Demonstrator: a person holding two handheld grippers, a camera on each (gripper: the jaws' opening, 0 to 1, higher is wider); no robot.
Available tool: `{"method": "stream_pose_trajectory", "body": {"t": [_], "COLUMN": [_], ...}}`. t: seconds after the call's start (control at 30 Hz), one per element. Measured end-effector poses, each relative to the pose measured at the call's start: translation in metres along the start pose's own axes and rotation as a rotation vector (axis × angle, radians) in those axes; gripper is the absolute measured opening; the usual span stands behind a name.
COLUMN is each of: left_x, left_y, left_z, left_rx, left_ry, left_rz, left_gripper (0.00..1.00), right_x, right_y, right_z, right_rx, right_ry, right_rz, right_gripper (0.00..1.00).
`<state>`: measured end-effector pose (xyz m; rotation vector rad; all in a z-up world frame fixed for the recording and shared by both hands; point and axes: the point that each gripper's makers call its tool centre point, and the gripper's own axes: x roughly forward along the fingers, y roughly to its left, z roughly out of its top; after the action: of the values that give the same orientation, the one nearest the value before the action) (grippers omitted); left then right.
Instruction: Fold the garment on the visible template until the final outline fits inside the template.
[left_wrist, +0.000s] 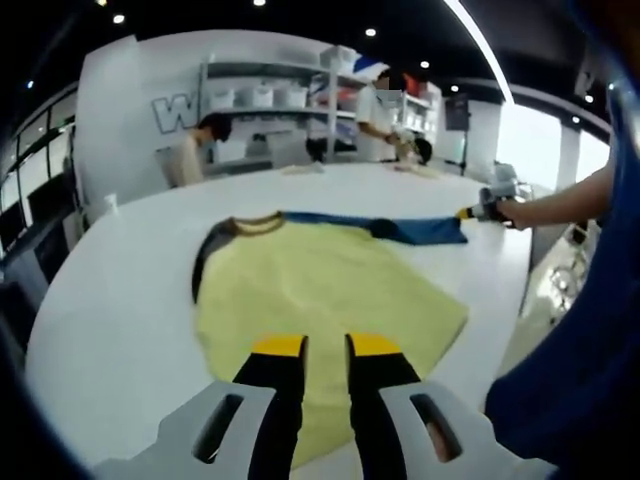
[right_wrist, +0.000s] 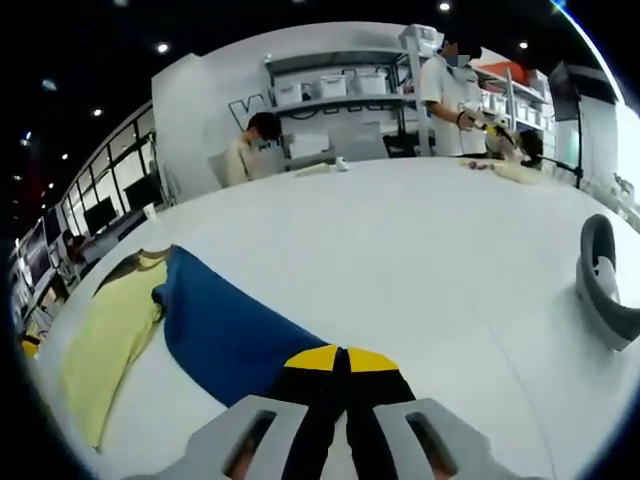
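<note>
A yellow T-shirt with a dark collar lies flat on the white table. Its blue sleeve is stretched out to the right. My left gripper is open low over the shirt's near hem, with nothing between its yellow-tipped fingers. In the left gripper view my right gripper pinches the end of that sleeve. In the right gripper view the right gripper is shut on the blue sleeve, which runs left to the yellow shirt.
A grey curved object lies on the table to the right of the sleeve. At the table's far side one person sits and another stands, before shelves with white bins. A blue-clothed body is close on the right.
</note>
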<state>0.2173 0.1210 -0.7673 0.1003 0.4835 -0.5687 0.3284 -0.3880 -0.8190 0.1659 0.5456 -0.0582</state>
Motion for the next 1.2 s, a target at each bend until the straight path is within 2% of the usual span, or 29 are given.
{"method": "stream_pose_trajectory", "body": {"t": [0.27, 0.37, 0.47, 0.57, 0.63, 0.77, 1.0, 1.2], "left_x": [-0.007, -0.008, -0.009, -0.008, -0.008, -0.006, -0.005, -0.010], "left_y": [0.000, 0.001, 0.001, 0.001, 0.001, -0.001, -0.003, -0.003], "left_z": [-0.001, -0.001, -0.003, -0.005, -0.005, -0.006, -0.008, -0.009], "left_rx": [0.003, 0.003, 0.001, -0.002, -0.003, -0.010, -0.011, -0.024], "left_ry": [0.027, 0.030, 0.033, 0.034, 0.034, 0.032, 0.030, 0.026], "left_rz": [0.014, 0.024, 0.029, 0.029, 0.028, 0.025, 0.019, 0.044], "left_gripper": [0.14, 0.13, 0.13, 0.13, 0.13, 0.13, 0.13, 0.13], "right_x": [0.014, 0.015, 0.010, 0.002, -0.004, -0.012, -0.007, 0.001], "right_y": [-0.018, -0.019, -0.014, -0.011, -0.005, 0.001, -0.007, -0.005], "right_z": [0.011, 0.012, 0.019, 0.010, 0.006, 0.002, -0.012, -0.016], "right_rx": [-0.004, -0.007, 0.017, 0.015, -0.021, -0.039, -0.021, -0.084], "right_ry": [-0.009, -0.008, -0.041, -0.037, -0.031, -0.042, -0.015, 0.010], "right_rz": [0.009, 0.010, 0.028, 0.047, 0.067, 0.083, 0.070, 0.069], "right_gripper": [0.00, 0.00, 0.00, 0.00, 0.00, 0.00, 0.05, 0.12]}}
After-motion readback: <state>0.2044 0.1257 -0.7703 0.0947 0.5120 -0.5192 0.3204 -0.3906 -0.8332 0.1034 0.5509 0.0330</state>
